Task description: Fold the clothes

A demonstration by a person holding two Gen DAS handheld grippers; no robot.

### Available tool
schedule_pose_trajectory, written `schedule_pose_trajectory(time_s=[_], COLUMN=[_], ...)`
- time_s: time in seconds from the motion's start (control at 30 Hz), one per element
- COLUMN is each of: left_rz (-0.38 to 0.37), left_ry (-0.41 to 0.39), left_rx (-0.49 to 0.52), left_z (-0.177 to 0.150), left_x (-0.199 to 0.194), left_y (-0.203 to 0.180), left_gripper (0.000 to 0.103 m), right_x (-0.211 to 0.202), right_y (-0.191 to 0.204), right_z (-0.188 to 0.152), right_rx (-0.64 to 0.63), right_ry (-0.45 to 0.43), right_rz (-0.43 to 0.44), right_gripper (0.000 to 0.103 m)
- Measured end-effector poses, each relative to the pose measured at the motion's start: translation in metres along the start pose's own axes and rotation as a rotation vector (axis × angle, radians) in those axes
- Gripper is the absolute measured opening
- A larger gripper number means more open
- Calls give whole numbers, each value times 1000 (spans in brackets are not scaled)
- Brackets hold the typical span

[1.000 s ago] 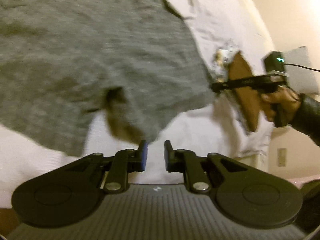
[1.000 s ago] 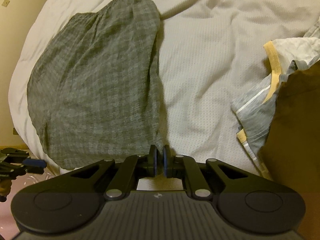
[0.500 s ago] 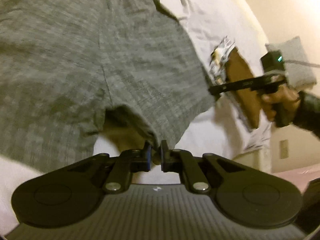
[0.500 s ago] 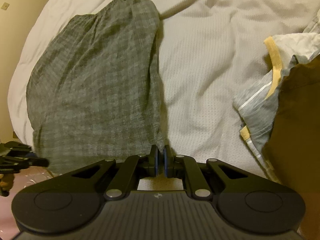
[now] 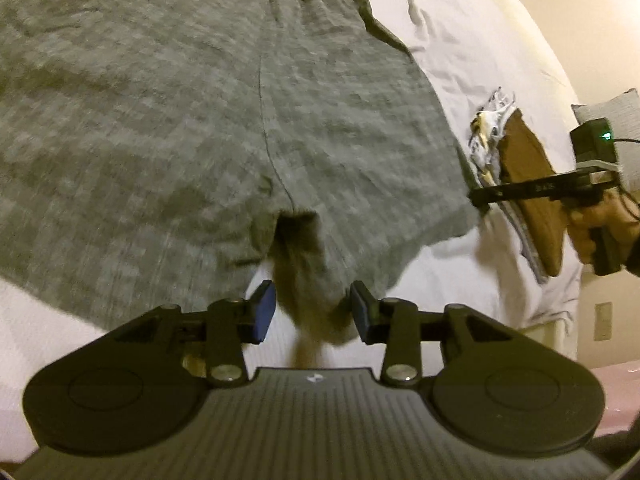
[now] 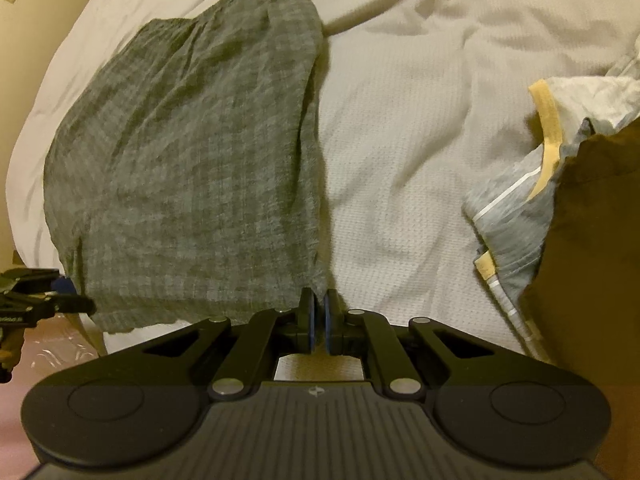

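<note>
grey checked woven shorts (image 5: 168, 120) lie spread flat on the white textured bed cover (image 6: 400, 184), elastic waistband at the far edge, leg hems toward the near edge of the bed. centre seam runs down to the crotch notch, which sits just ahead of the left gripper (image 5: 312, 308).

left gripper: blue-padded fingers (image 5: 264, 312) apart, straddling a small flap of hem at the notch; not clamped on it as far as the left wrist view shows. that view is blurred at the hem, so contact is uncertain.

right gripper (image 6: 318, 316): fingers together, pinching the near right hem corner of the shorts. in the left wrist view it reaches the same corner from the right, held by the person's hand (image 5: 600, 224).

off to the right: pile of other clothes — brown garment (image 6: 592, 240) on top of a grey garment with yellow trim (image 6: 516, 200), apart from the shorts.

judgement: shorts laid out, first fold not yet made.

risks:
- left fingers closing on one layer only, or on the bed cover beneath, would drag the cover or fold unevenly.
- only one corner secured; lifting on the right alone would skew the cloth and bunch the seam.
- thin loose weave could slip from a corner pinch.
</note>
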State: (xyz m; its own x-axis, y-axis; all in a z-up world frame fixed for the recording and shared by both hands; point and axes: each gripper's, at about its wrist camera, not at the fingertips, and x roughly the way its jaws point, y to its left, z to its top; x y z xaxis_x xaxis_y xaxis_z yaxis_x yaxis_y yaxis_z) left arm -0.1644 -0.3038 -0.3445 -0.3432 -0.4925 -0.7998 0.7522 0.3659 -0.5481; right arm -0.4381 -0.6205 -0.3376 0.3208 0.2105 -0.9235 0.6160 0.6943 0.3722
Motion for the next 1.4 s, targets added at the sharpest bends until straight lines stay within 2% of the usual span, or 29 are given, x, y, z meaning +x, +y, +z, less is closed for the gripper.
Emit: schedule_pose_trajectory(time_s=[0.03, 0.07, 0.13, 0.2, 0.33, 0.37, 0.43, 0.53, 0.6, 0.67, 0.7, 0.77, 0.9, 1.27, 1.4], left_rz=[-36, -76, -118, -129, -47, -27, -6, -11, -26, -59, -75, -105, -99, -38, -5], left_ry=[11, 32, 59, 83, 77, 63, 31, 26, 39, 61, 63, 60, 72, 141, 152], left_rx=[8, 17, 50, 74, 66, 52, 30, 38, 34, 9, 4, -2, -60, -59, -39], left_z=[1, 1, 0, -3, -11, -11, -8, -4, -1, 0, 0, 0, 1, -2, -3], left_x=[2, 2, -5, -16, -28, -28, -24, -8, 3, 9, 7, -4, -22, 18, 15], left_y=[-2, -5, -14, -18, -7, -3, 2, 2, 2, 3, 1, -3, 2, 1, 0], left_gripper=[6, 4, 5, 4, 7, 11, 35, 36, 31, 7, 2, 2, 2, 2, 3], right_x=[-1, -2, -5, -6, -3, -2, 0, 2, 3, -1, -5, -13, -26, -2, 7], right_y=[0, -1, -3, -4, -6, -6, -5, -3, -2, -1, 1, 3, 4, 16, 21], right_z=[0, 1, 2, 2, 2, 2, 2, 3, 3, 2, 2, 2, 0, -2, 0], right_rx=[1, 1, 5, 7, 13, 13, 12, 15, 17, 1, -13, -41, -60, -139, -148], right_ry=[-1, 0, -3, -3, -3, -2, -1, -1, -1, -4, -7, -14, -10, 43, 36], right_rz=[-1, -2, -4, -4, -1, 0, 1, 2, 0, -13, -22, -34, -43, -155, -175], right_gripper=[5, 4, 4, 4, 4, 5, 5, 5, 5, 3, 1, 0, 0, 0, 0])
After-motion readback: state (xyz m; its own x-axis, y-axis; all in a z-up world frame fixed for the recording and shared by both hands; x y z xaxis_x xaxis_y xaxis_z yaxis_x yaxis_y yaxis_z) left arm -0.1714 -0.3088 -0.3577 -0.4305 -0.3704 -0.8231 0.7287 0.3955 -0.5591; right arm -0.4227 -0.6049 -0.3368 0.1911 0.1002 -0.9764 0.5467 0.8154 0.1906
